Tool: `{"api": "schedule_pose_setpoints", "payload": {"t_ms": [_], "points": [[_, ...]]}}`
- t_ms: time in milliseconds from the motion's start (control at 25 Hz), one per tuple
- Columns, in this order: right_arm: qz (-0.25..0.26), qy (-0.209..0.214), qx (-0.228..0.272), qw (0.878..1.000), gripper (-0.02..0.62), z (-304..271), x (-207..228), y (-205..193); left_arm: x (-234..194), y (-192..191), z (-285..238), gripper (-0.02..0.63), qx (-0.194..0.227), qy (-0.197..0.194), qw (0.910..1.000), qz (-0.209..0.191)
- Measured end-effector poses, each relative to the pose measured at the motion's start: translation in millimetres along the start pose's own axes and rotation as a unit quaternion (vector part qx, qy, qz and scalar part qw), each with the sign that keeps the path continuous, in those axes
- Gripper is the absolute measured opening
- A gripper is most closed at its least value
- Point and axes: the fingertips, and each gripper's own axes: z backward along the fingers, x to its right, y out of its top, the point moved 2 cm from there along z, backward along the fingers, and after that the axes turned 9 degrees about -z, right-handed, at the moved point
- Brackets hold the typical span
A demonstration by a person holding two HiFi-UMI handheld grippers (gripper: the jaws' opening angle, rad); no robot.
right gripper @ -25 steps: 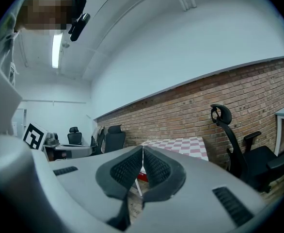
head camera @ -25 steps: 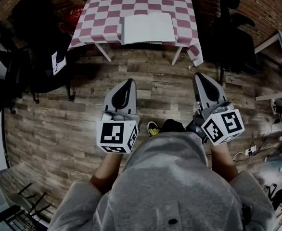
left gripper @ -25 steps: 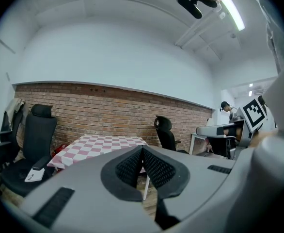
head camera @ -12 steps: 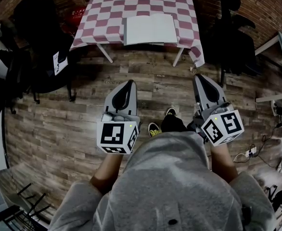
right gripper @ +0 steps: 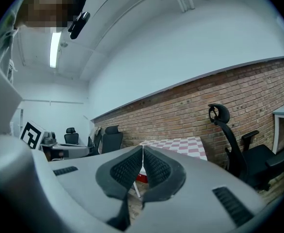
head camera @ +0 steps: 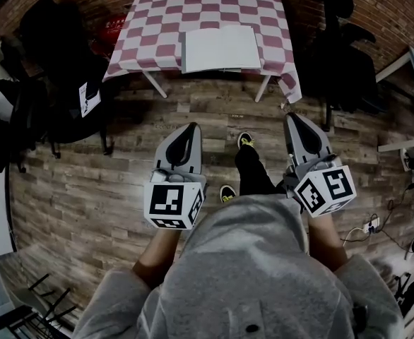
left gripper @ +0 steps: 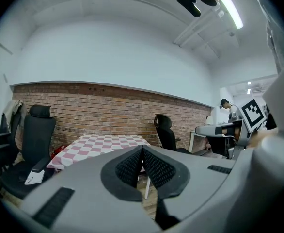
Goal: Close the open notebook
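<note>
Left gripper [head camera: 190,129] & right gripper [head camera: 292,119], both clenched on nothing, well short of notebook [head camera: 221,48] open at near edge of table [head camera: 150,27]; I'd step closer, then flip one side over.

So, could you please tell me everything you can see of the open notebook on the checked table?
The notebook lies open and flat, a wide, pale rectangle of what looks like plain white paper. No writing can be made out at this distance. It sits on the red-and-white checked tablecloth, roughly centred from side to side and close to the near edge in the head view. Only the cloth touches it, and nothing rests on it.
</note>
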Motion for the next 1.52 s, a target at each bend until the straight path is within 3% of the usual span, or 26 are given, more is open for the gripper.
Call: {"api": "schedule_pose_setpoints", "payload": {"t_ms": [960,1520], "points": [[-0.011,-0.007,-0.007,1.000,0.028,-75.8,63.4,9.8,-29.4,-3.1,-93.5,0.011,-0.016,0.000,0.9999,0.006],[-0.023,-0.008,-0.055,0.998,0.026,-152.7,114.0,11.5,-62.8,-13.4,-174.3,0.011,-0.057,0.014,0.9981,0.017]]}}
